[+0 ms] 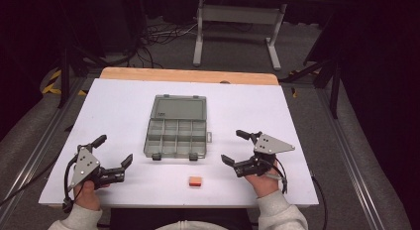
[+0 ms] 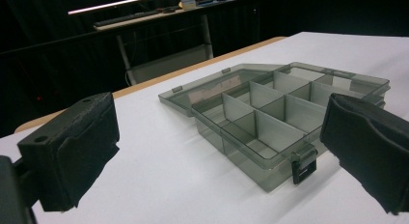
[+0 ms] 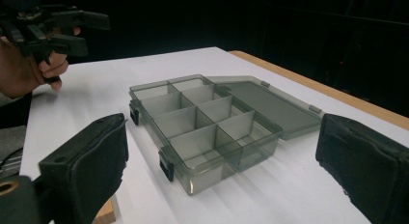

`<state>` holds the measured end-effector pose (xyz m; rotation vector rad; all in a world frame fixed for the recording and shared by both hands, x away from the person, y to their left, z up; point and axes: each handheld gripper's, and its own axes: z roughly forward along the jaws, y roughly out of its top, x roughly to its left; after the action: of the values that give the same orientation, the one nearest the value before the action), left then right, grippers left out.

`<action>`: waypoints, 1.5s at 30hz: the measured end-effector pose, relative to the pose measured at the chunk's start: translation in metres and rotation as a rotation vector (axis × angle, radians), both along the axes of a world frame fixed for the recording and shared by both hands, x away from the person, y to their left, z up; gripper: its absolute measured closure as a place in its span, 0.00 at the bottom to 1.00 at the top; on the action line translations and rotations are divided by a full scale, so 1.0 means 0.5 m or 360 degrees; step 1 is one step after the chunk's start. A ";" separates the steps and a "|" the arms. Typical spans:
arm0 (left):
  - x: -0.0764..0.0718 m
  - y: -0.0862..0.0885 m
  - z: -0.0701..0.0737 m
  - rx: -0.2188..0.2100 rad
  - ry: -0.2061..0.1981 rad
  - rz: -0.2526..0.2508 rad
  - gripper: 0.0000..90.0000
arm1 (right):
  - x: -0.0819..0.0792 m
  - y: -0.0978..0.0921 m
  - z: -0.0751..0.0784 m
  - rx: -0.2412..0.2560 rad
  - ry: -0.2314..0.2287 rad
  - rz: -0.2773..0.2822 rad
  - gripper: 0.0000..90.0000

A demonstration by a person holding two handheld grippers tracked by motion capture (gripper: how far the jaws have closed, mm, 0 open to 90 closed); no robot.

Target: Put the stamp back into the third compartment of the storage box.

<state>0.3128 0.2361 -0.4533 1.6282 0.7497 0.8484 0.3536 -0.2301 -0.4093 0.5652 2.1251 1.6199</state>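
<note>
Nearside of the open compartment box (image 1: 176,132), an orange block (image 1: 195,181) is best approached squarely by the right gripper (image 1: 236,146), jaws wide, left gripper (image 1: 115,148) likewise wide, empty.

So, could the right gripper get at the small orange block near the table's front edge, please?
Probably yes: the right gripper is open, the orange block lies alone on bare table, and nothing stands between them.
</note>
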 end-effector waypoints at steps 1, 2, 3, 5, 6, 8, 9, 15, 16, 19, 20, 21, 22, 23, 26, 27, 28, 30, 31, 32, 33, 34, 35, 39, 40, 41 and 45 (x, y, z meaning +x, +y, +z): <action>0.000 0.000 0.000 0.0000 -0.0001 0.0000 0.01 | 0.002 0.004 0.001 0.0000 0.0006 0.0010 0.05; 0.000 0.000 0.000 0.0001 -0.0002 -0.0001 0.01 | 0.004 0.009 0.002 -0.0004 0.0007 0.0018 0.05; 0.000 -0.001 0.000 0.0000 -0.0002 -0.0001 0.01 | 0.006 0.014 0.003 -0.0006 0.0012 0.0031 0.05; -0.001 0.000 0.000 0.0001 -0.0003 0.0000 0.01 | 0.010 0.025 0.006 -0.0015 0.0022 0.0054 0.05; 0.000 0.000 0.000 0.0002 -0.0003 0.0000 0.01 | 0.012 0.028 0.007 -0.0016 0.0024 0.0060 0.05; 0.000 0.000 0.000 0.0000 -0.0005 0.0004 0.01 | 0.015 0.038 0.009 -0.0016 0.0022 0.0080 0.05; 0.000 0.000 0.000 0.0000 -0.0005 0.0003 0.01 | 0.016 0.043 0.011 -0.0018 0.0022 0.0090 0.05; 0.000 0.000 0.000 -0.0002 -0.0004 0.0002 0.01 | 0.025 0.071 0.014 -0.0040 0.0030 0.0143 0.05; 0.000 0.000 0.000 -0.0001 -0.0005 0.0003 0.01 | 0.026 0.074 0.015 -0.0044 0.0031 0.0148 0.05; 0.000 0.000 0.000 0.0000 -0.0004 0.0002 0.01 | 0.029 0.084 0.017 -0.0048 0.0037 0.0162 0.06; 0.000 0.000 0.000 0.0001 -0.0004 0.0002 0.01 | 0.030 0.088 0.018 -0.0049 0.0039 0.0166 0.06; 0.000 -0.001 0.000 0.0001 -0.0004 0.0003 0.01 | 0.032 0.091 0.018 -0.0050 0.0043 0.0173 0.06; 0.000 -0.001 0.000 0.0001 -0.0004 0.0003 0.01 | 0.032 0.091 0.018 -0.0050 0.0043 0.0173 0.06; 0.000 -0.001 0.000 0.0002 -0.0004 0.0001 0.01 | 0.034 0.100 0.018 -0.0061 0.0051 0.0191 0.07; 0.000 0.000 0.000 0.0003 -0.0004 0.0001 0.01 | 0.036 0.106 0.018 -0.0065 0.0055 0.0205 0.08; 0.000 0.000 0.000 0.0003 -0.0004 0.0002 0.01 | 0.039 0.115 0.018 -0.0074 0.0060 0.0228 0.08; 0.001 0.000 -0.001 0.0002 -0.0004 0.0003 0.01 | 0.039 0.115 0.018 -0.0074 0.0060 0.0228 0.08; 0.001 0.000 -0.001 0.0004 -0.0003 0.0002 0.01 | 0.042 0.125 0.019 -0.0078 0.0066 0.0251 0.09; 0.001 0.000 -0.001 0.0003 -0.0002 0.0002 0.01 | 0.043 0.127 0.019 -0.0079 0.0068 0.0256 0.09; 0.001 0.000 -0.001 0.0002 -0.0002 0.0003 0.01 | 0.045 0.130 0.019 -0.0079 0.0070 0.0263 0.09; 0.001 0.000 -0.001 0.0002 -0.0003 0.0002 0.01 | 0.046 0.132 0.019 -0.0082 0.0072 0.0267 0.09; 0.001 0.000 -0.001 0.0003 -0.0003 0.0002 0.01 | 0.047 0.134 0.019 -0.0084 0.0075 0.0274 0.09; 0.001 0.000 -0.001 0.0003 -0.0003 0.0002 0.01 | 0.047 0.137 0.018 -0.0084 0.0077 0.0279 0.10; 0.001 0.000 -0.001 0.0004 -0.0003 0.0001 0.01 | 0.050 0.145 0.017 -0.0093 0.0104 0.0316 0.12; 0.001 0.000 -0.001 0.0003 -0.0003 0.0001 0.01 | 0.051 0.146 0.018 -0.0094 0.0119 0.0327 0.13; 0.001 0.000 -0.001 0.0004 -0.0003 0.0002 0.01 | 0.052 0.148 0.018 -0.0094 0.0127 0.0334 0.13; 0.001 0.000 -0.001 0.0005 -0.0003 0.0002 0.01 | 0.056 0.155 0.018 -0.0100 0.0134 0.0352 0.13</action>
<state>0.3133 0.2361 -0.4537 1.6298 0.7486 0.8521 0.3815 -0.1523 -0.4004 0.3966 2.3631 1.6619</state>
